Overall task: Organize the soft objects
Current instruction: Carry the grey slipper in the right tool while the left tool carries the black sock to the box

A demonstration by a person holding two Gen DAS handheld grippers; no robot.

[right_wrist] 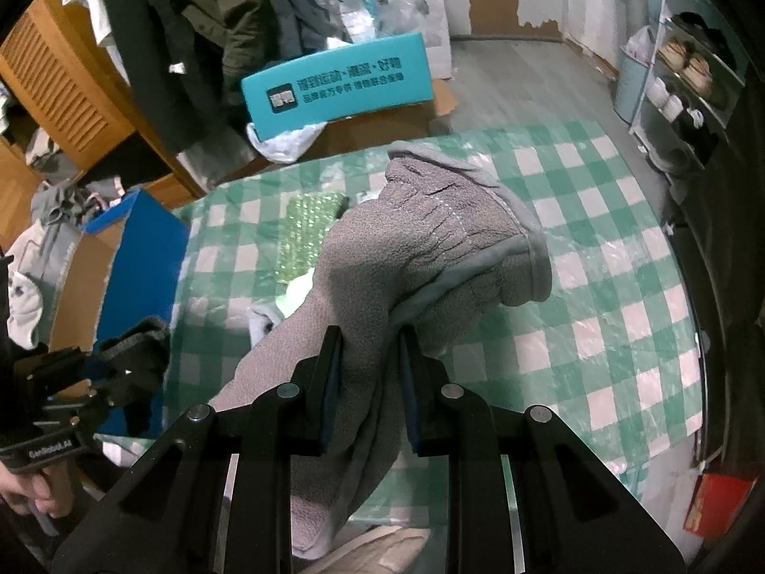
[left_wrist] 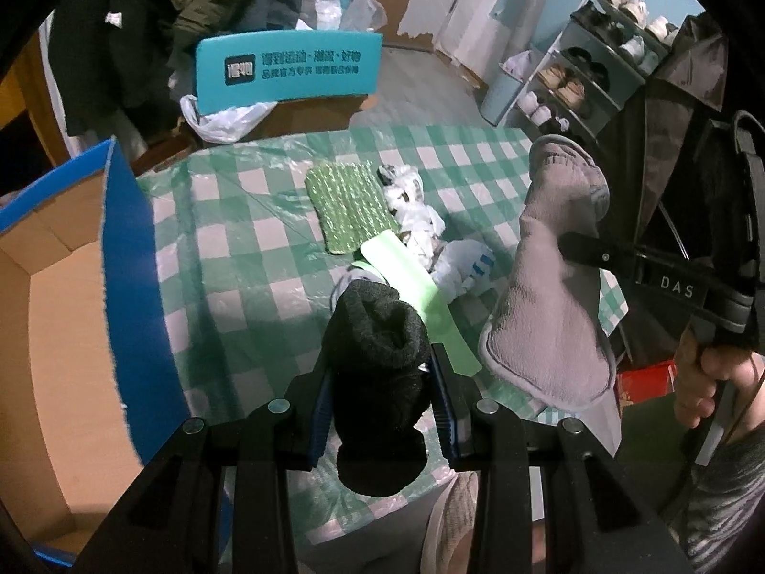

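Above the checked surface (left_wrist: 229, 220), left gripper (left_wrist: 382, 382) fingers clamp a black sock (left_wrist: 377, 373); right gripper (right_wrist: 370, 358) fingers pinch a grey cloth (right_wrist: 430, 248). Risk: cloth held off-centre, likely to slip or drag.

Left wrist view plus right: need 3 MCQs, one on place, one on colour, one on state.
1. Where is the open blue box?
A. at the table's left edge
B. on the shoe rack
C. under the grey cloth

2. What colour is the sock in the left tongs?
A. white
B. black
C. red

3. What state is the grey cloth in?
A. folded flat on the table
B. lying inside the box
C. pinched in the right tongs, hanging above the table

Answers:
1 A: its blue wall borders the checked cloth on the left.
2 B: the bundle between the pads is black.
3 C: both views show it clamped and drooping.
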